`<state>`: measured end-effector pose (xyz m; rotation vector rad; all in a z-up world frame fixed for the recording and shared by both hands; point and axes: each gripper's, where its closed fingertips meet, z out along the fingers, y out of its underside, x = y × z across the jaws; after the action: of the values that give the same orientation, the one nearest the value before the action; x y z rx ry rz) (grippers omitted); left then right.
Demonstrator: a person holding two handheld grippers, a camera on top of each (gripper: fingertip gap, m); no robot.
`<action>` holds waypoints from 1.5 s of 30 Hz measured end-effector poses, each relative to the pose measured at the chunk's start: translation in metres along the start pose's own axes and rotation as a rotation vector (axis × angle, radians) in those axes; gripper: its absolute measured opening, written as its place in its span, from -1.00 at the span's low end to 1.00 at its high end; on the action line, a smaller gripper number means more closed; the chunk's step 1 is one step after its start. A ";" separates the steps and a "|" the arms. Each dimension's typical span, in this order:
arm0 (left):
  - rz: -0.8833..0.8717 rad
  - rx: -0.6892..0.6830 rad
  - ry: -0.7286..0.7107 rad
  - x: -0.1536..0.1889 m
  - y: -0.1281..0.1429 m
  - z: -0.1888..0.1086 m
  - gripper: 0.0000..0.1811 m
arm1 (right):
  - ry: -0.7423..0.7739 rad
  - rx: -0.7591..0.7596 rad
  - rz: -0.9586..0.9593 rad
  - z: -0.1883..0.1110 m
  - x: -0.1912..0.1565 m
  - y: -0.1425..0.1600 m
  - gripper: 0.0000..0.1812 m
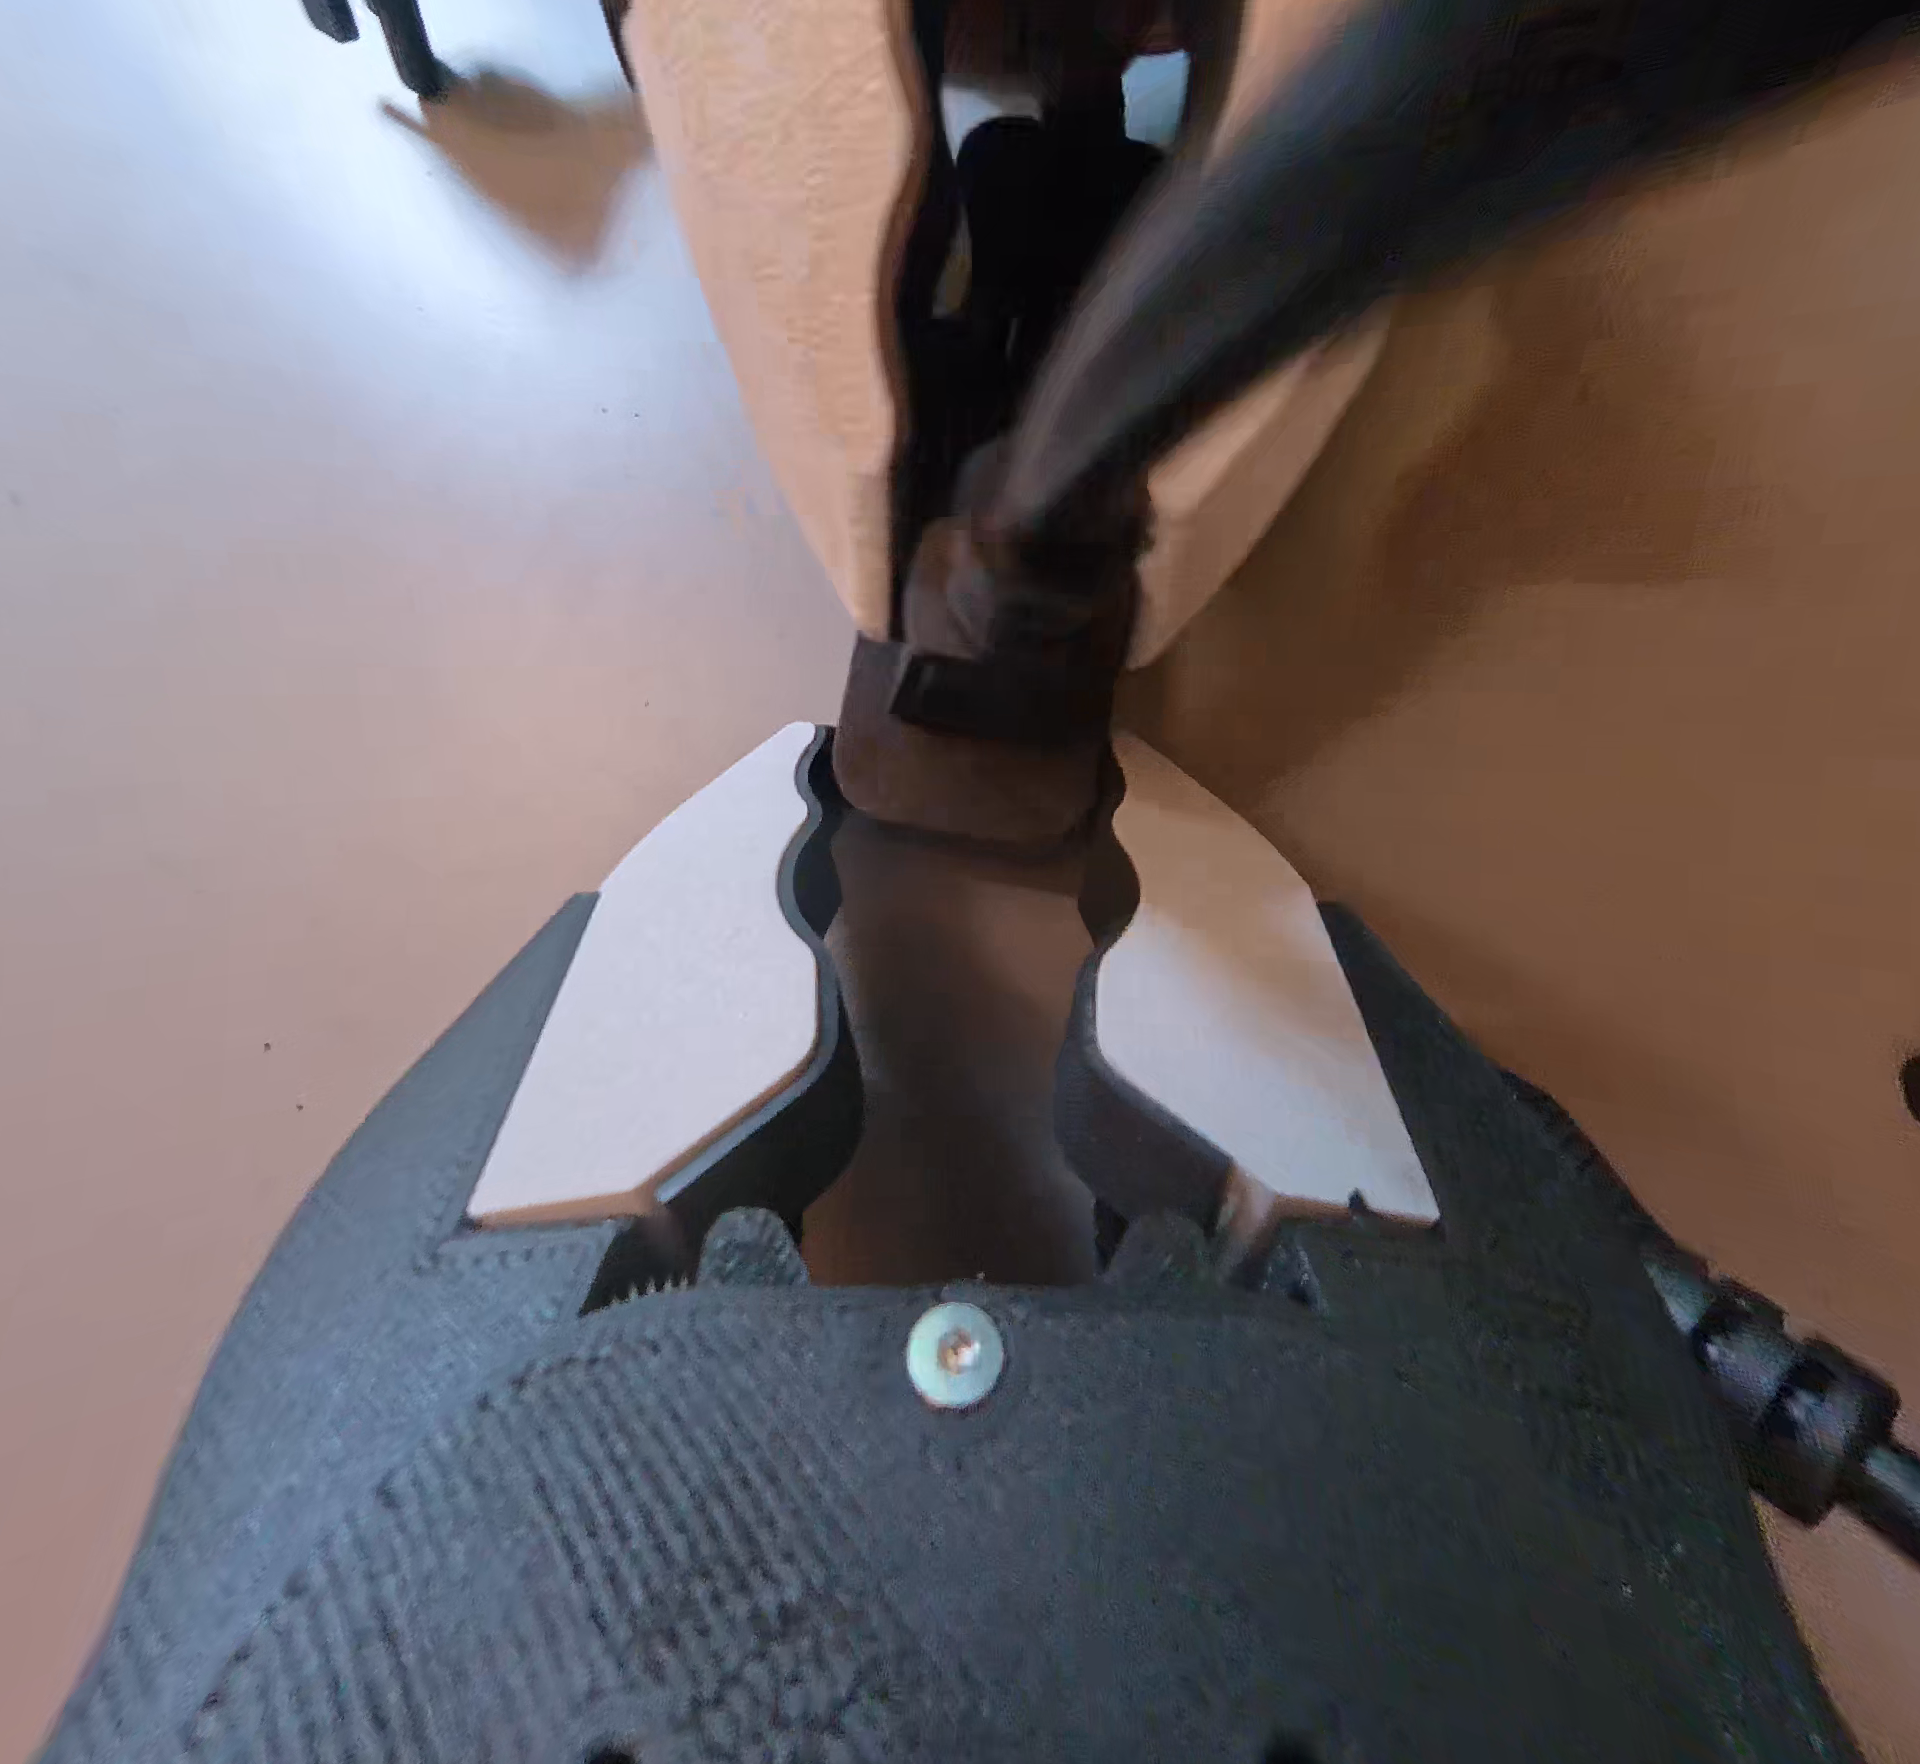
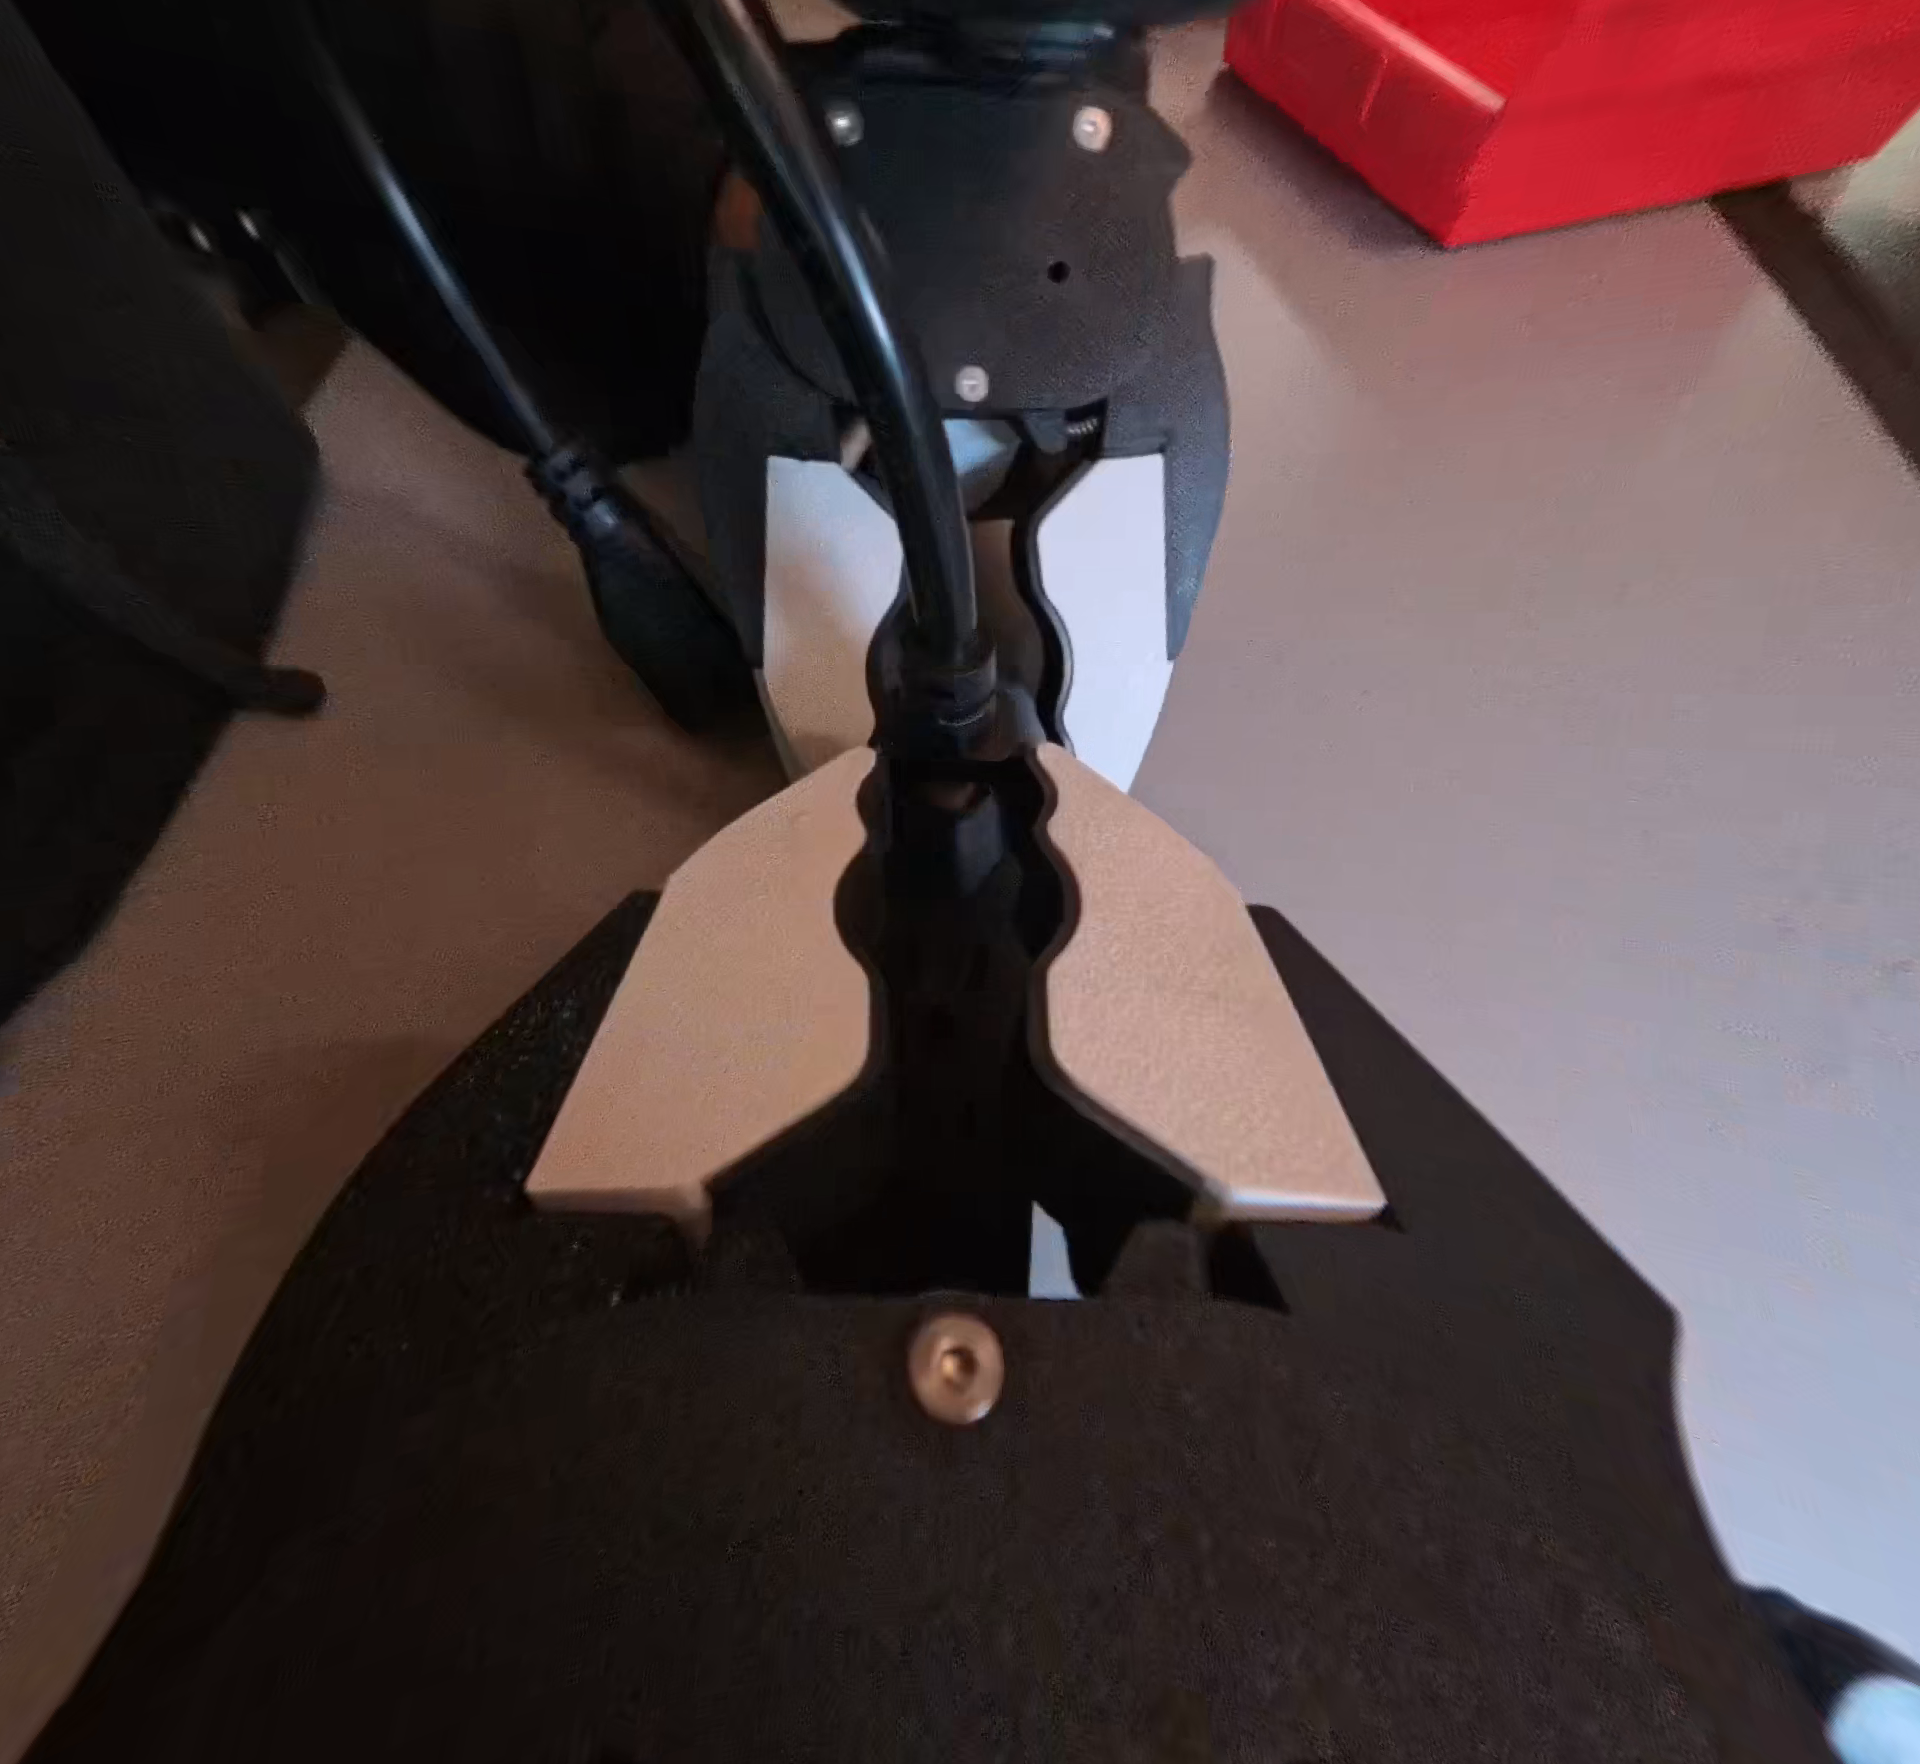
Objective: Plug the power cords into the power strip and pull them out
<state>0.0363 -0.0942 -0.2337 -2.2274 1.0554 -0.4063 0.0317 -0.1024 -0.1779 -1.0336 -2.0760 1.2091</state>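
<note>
Nearest me, both black printed grippers meet nose to nose. Between my left gripper [image 1: 971, 769] tips sits a boxy dark plug [image 1: 977, 748], pinched; my right gripper [image 2: 951, 779] has closed on its stiff cord [image 2: 940, 571] collar above the smooth table [image 2: 1507, 779]. Hard plastic, light; I'd grip the body, not the cable.

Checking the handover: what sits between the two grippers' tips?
A black plug with its cord bridges them; both grippers, left and right, pinch it, no bare gap. Both wrist views show it.
</note>
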 end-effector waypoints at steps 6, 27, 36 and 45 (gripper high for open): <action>-0.032 -0.026 0.008 0.002 0.000 -0.001 -0.49 | -0.102 0.014 0.064 -0.002 0.001 0.005 -0.75; 0.087 -0.027 0.095 0.009 -0.019 -0.026 -0.91 | -0.138 -0.020 0.003 -0.001 -0.007 0.012 -0.75; 0.132 -0.176 0.109 0.017 -0.010 -0.022 -1.00 | -0.116 -0.022 0.020 0.002 -0.011 0.007 -0.77; 0.110 -0.138 0.088 0.016 -0.010 -0.024 -1.00 | -0.086 -0.020 -0.005 0.002 -0.014 0.005 -0.77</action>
<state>0.0404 -0.1118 -0.2089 -2.2759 1.2813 -0.3978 0.0394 -0.1133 -0.1840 -1.0011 -2.1593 1.2526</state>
